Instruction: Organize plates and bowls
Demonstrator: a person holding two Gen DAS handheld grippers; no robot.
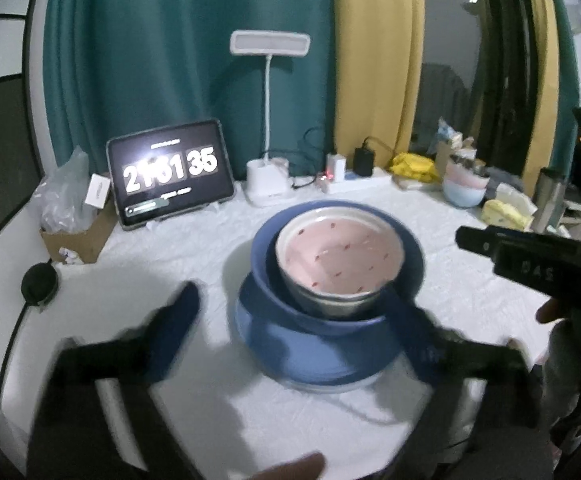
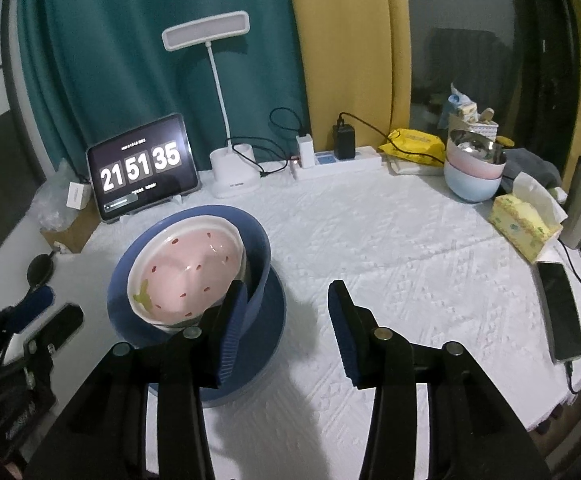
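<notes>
I see my left hand-held gripper (image 1: pixel 302 320) spread wide around the blue bowl (image 1: pixel 290 280), not touching, while my right hand-held gripper (image 2: pixel 290 312) is half open, holding nothing.

Glossy glazed pink bowl (image 2: pixel 186 276), matt blue bowl (image 2: pixel 258 248), textured white tablecloth (image 2: pixel 390 248)

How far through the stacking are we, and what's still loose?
Done: pink strawberry bowl sits tilted in the blue bowl, on the blue plate. In hand: nothing; left gripper and right gripper are both open. Left: the pastel bowl stack at the far right stands apart.
</notes>
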